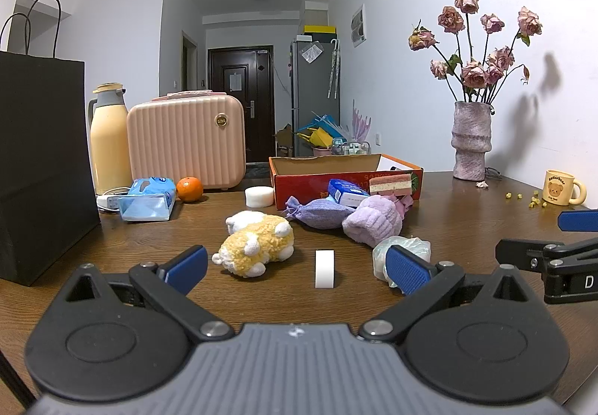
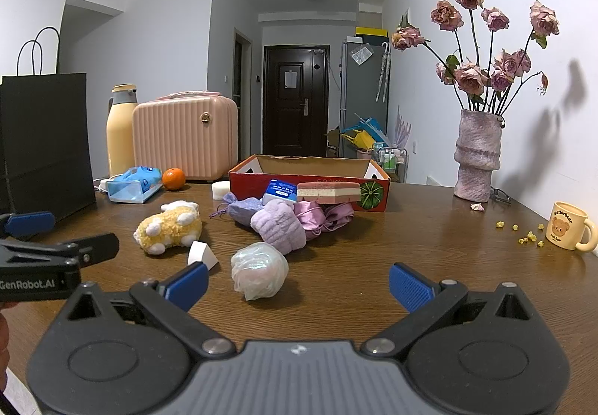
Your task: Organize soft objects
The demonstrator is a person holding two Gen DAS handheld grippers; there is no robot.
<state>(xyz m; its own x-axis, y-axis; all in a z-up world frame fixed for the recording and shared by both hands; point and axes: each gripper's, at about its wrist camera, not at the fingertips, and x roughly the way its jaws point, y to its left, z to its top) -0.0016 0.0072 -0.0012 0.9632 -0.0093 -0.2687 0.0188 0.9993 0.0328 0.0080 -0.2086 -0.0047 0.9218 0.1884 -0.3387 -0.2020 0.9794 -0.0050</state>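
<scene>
Well, both grippers hung apart and empty — the left gripper (image 1: 295, 271) near the yellow plush (image 1: 254, 245), the right gripper (image 2: 297, 284) near a bagged bundle (image 2: 259, 271) (red box (image 2: 310, 177) farther back).

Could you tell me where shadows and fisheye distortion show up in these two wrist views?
Left wrist view: the dried roses cast dark shadows on the right wall, and corners vignette black. Right wrist view: same wall shadows beside the vase; the black paper bag leans with the fisheye bend; the table shows soft ceiling-light sheen.
</scene>
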